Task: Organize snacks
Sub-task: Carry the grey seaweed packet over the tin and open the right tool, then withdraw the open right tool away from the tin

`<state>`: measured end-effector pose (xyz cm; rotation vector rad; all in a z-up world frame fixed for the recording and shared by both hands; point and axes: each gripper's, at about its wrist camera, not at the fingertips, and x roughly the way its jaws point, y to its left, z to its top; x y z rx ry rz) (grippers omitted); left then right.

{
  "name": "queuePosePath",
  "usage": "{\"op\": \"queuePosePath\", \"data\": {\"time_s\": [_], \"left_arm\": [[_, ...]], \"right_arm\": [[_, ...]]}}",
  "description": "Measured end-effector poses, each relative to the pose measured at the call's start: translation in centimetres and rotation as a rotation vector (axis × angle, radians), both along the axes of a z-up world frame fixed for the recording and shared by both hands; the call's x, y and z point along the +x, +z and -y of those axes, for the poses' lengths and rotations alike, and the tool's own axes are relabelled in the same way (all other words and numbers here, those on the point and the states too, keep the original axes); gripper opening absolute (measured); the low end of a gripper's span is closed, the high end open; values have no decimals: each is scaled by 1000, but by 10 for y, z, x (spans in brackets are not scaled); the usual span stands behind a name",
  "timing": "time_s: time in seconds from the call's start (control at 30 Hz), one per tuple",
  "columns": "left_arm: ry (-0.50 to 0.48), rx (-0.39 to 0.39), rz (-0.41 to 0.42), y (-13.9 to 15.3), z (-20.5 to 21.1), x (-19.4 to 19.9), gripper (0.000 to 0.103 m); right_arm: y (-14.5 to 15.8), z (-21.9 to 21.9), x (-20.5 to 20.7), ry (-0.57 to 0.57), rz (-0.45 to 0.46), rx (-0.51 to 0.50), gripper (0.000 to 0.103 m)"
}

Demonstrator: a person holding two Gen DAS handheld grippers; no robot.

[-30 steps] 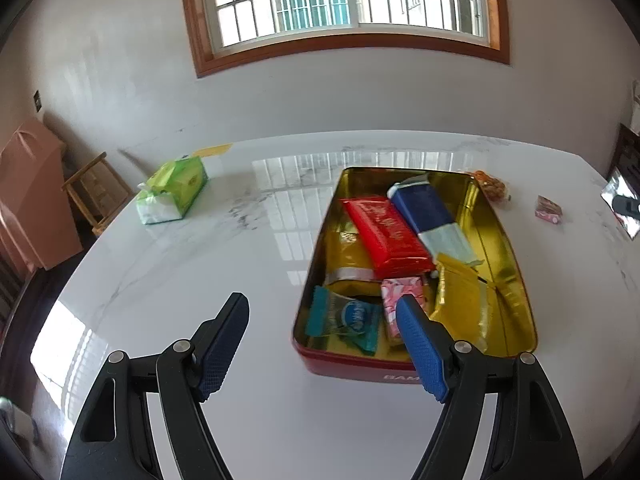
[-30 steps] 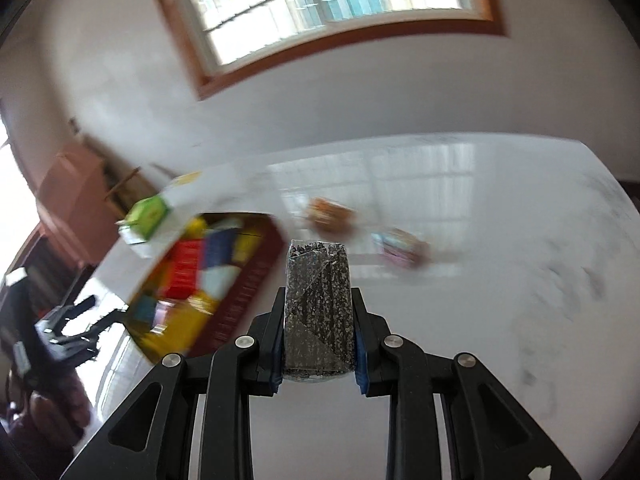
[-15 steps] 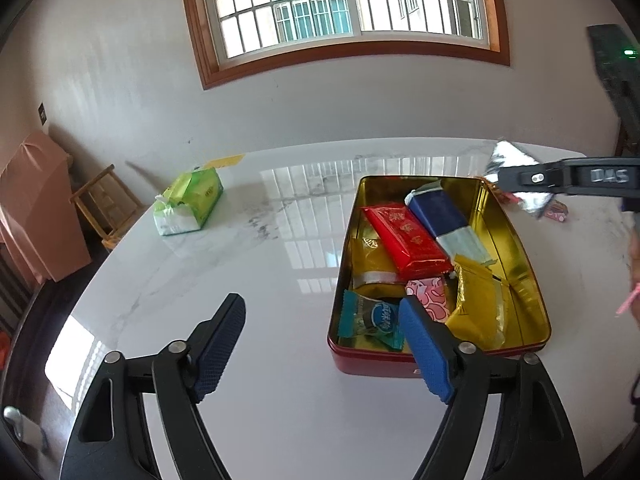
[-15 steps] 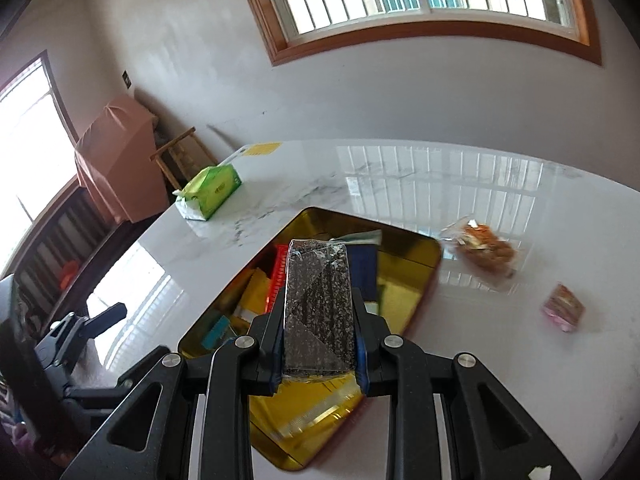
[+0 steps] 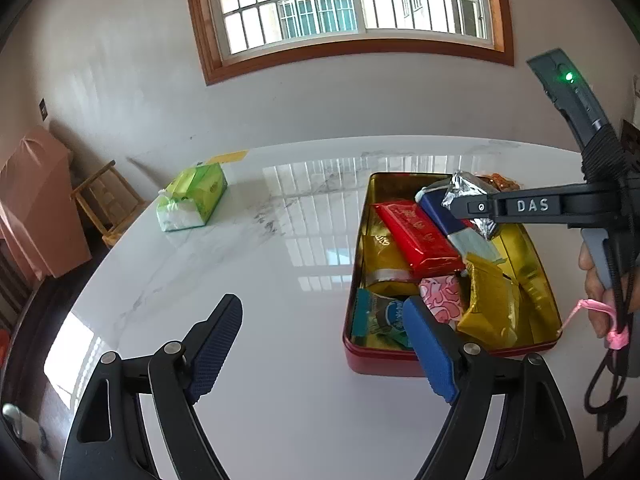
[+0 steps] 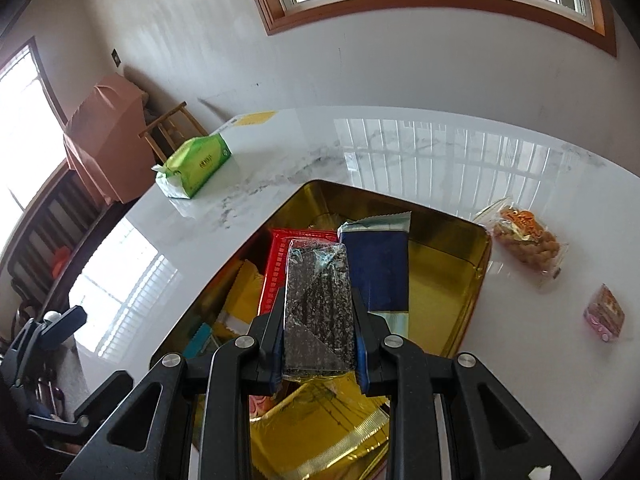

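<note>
A red tin with a gold inside (image 5: pixel 384 360) lies on the white marble table and holds several snack packets: a red one (image 5: pixel 416 240), a blue one (image 5: pixel 444 216), a gold one (image 5: pixel 488 304) and a pink one (image 5: pixel 440 292). My right gripper (image 6: pixel 319 312) is shut on a dark speckled foil packet (image 6: pixel 316 276) and hangs above the tin (image 6: pixel 440 280). The left wrist view shows that packet as silver foil (image 5: pixel 466 190) over the tin's far end. My left gripper (image 5: pixel 322 308) stands open and empty in front of the tin's near left corner.
On the table to the right of the tin lie a clear bag of brown snacks (image 6: pixel 524 240) and a small pink packet (image 6: pixel 604 314). A green tissue pack (image 5: pixel 192 200) sits at the far left. A hand (image 5: pixel 600 280) holds the right gripper.
My right gripper has carried the dark packet to the left, from the bare table to above the tin, and has come into the left wrist view. The left jaws have spread slightly.
</note>
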<state>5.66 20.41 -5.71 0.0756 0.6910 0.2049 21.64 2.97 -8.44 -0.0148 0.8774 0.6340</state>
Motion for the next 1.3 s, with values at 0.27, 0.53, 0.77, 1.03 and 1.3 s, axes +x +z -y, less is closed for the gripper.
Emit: {"op": "queuePosePath", "data": {"time_s": [0.27, 0.53, 0.77, 1.03, 1.3], "left_arm": [[20, -3, -2, -4, -7, 1, 86], [32, -16, -12, -7, -11, -2, 87], [1, -20, -9, 2, -6, -3, 88], [-184, -69, -34, 33, 34, 19, 88], [-386, -408, -160, 84, 91, 101, 88]], "right_arm": [[-12, -13, 4, 10, 13, -66, 27], [12, 4, -3, -27, 102, 31, 45], [32, 85, -26, -171, 180, 86, 46], [-5, 218, -54, -368, 163, -142, 46], [-31, 310, -66, -520, 106, -155, 46]]}}
